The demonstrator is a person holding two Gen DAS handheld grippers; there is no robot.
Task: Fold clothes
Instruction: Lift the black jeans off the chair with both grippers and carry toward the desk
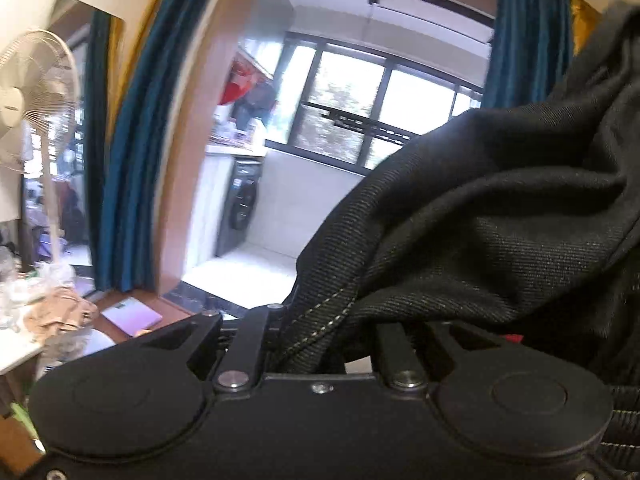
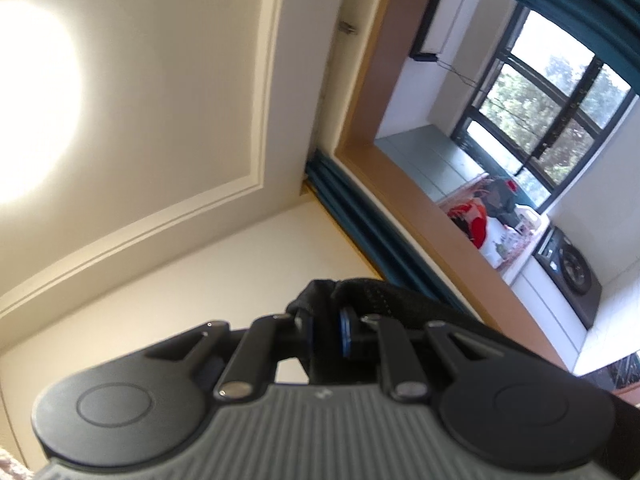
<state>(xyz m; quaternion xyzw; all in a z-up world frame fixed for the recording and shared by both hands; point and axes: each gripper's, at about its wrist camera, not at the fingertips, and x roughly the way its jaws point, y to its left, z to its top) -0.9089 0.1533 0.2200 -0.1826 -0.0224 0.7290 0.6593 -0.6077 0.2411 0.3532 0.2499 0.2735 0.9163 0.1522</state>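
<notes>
A: Trousers (image 1: 500,216), black denim with pale stitching, hang in the air, and the left gripper (image 1: 320,332) has its jaws pinching a seamed edge.

B: And the other end?

A: The right gripper (image 2: 326,330) is tilted up toward the ceiling (image 2: 168,92), jaws pressed together on a bunched black bit of the same cloth.

B: So which way does the garment run?

A: From the left jaws it rises and spreads up to the right; I judge its long axis spans between the two grippers. Neither is clearly nearer, since both grip it.

B: Next move?

A: Probably spreading it flat. The window (image 1: 356,116) fills the background; no desk under the cloth shows.
</notes>
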